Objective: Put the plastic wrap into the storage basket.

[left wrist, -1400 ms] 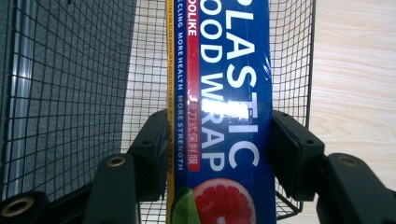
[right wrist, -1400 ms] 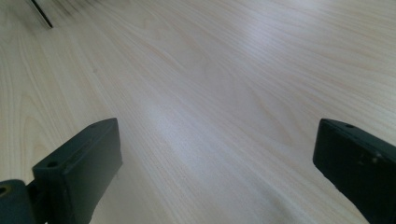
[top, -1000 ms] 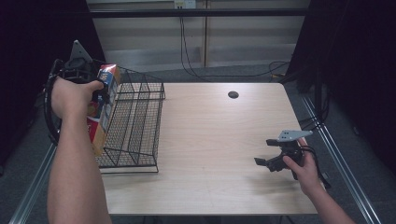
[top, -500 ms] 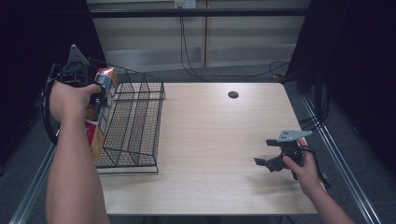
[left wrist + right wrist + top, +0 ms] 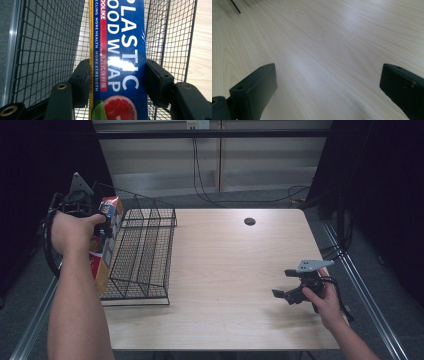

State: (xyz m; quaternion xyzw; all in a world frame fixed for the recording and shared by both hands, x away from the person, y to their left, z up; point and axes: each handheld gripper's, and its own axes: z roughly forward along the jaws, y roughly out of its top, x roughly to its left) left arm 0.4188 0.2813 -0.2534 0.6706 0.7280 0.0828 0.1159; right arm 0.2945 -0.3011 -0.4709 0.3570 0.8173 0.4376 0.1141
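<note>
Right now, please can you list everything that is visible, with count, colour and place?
plastic wrap box: one, blue with red and yellow, held over the left end of the basket
wire basket: one, black, left part of the table
table: one, light wood
round hole: one, dark, far side of the table
cables: several, black, on the floor behind the table
left gripper: black, jaws clamped on the box
right gripper: black, jaws open, low over the right part of the table
</note>
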